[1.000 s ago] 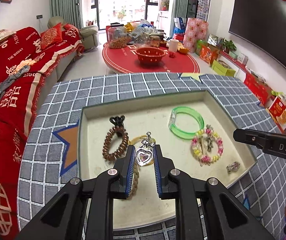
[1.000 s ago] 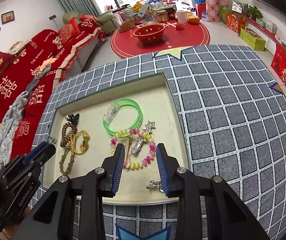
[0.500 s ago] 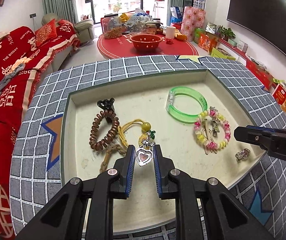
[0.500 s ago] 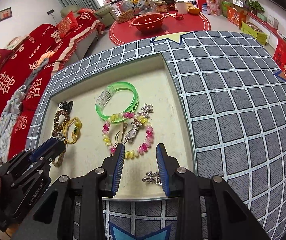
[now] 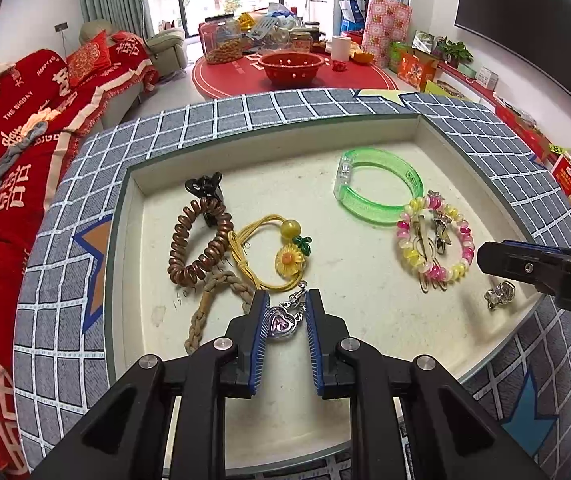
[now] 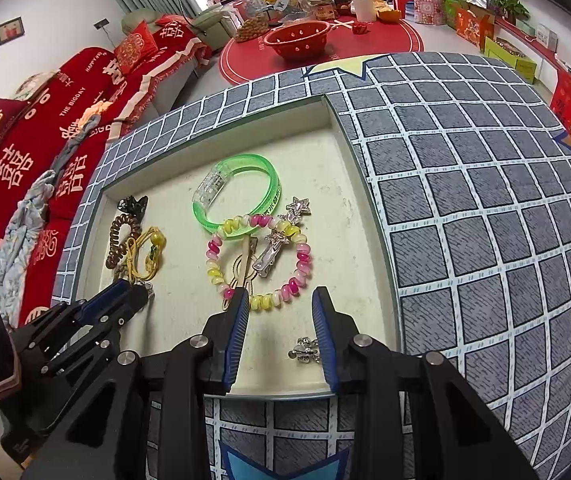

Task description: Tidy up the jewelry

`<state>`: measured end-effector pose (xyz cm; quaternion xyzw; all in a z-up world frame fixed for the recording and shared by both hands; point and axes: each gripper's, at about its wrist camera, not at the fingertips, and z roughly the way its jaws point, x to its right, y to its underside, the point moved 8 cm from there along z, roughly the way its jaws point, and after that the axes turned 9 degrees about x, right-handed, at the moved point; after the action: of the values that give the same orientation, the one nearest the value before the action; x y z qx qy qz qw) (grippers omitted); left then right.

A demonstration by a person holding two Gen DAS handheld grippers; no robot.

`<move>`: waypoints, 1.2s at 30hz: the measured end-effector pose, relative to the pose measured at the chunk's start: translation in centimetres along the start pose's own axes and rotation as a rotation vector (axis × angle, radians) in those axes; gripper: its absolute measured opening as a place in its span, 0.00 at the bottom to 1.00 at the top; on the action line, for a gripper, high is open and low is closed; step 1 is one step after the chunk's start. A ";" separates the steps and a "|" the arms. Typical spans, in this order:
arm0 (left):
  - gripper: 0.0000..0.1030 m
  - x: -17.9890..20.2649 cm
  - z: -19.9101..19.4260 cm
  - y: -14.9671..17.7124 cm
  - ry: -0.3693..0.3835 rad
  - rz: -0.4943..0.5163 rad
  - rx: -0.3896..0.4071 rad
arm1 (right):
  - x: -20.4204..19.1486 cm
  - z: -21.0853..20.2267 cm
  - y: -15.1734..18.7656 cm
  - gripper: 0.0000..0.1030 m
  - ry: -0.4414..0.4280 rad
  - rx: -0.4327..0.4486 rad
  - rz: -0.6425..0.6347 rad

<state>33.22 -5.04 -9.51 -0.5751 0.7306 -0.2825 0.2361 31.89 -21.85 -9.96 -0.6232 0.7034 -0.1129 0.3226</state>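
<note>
- The left tool [image 5: 284, 312] is closed on a heart-shaped charm [image 5: 281, 323], pinched between its blue pads just above the tray [image 5: 385, 320]
- The right tool [image 6: 279, 312] hangs open over the tray, gripping nothing
- A small silver trinket [image 6: 305, 349] lies just inside its right finger
- A pink-and-yellow bead bracelet [image 6: 259, 264] lies right ahead of its tips

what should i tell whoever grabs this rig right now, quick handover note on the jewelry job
Left gripper: fingers shut on the silver heart-shaped pendant with a purple stone, near the front of the tray.
Right gripper: open, empty, above the pink and yellow beaded bracelet and the small silver charm.
All in the cream recessed tray: green translucent bangle, brown spiral hair tie, yellow cord with a sunflower charm.
Done: only the pendant is picked.
Left: place it, then sort the rest.
</note>
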 end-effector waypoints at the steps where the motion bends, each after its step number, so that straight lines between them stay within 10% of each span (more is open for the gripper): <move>1: 0.31 0.1 0.0 0.0 -0.003 0.006 0.000 | 0.0 0.0 0.0 0.35 -0.001 0.000 0.000; 26: 0.32 -0.9 -1.8 -0.6 -0.040 -0.026 0.035 | -1.2 -0.1 0.3 0.40 -0.030 0.006 0.002; 27: 0.47 -1.3 -1.9 -0.7 -0.044 -0.032 0.040 | -1.3 0.0 0.3 0.40 -0.029 0.008 0.000; 28: 0.90 -1.5 -2.1 -0.8 -0.049 -0.037 0.045 | -1.3 0.0 0.3 0.41 -0.029 0.009 -0.001; 29: 1.00 -1.8 -2.4 -1.0 -0.060 -0.045 0.060 | -1.4 -0.1 0.2 0.41 -0.025 0.014 -0.008; 36: 1.00 -2.8 -4.2 -1.9 -0.093 -0.051 0.128 | -2.1 -0.5 -0.4 0.52 0.004 0.052 -0.070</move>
<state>32.39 -2.05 -5.07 -0.5900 0.6843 -0.3073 0.2988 31.88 -20.08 -8.69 -0.6387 0.6787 -0.1436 0.3330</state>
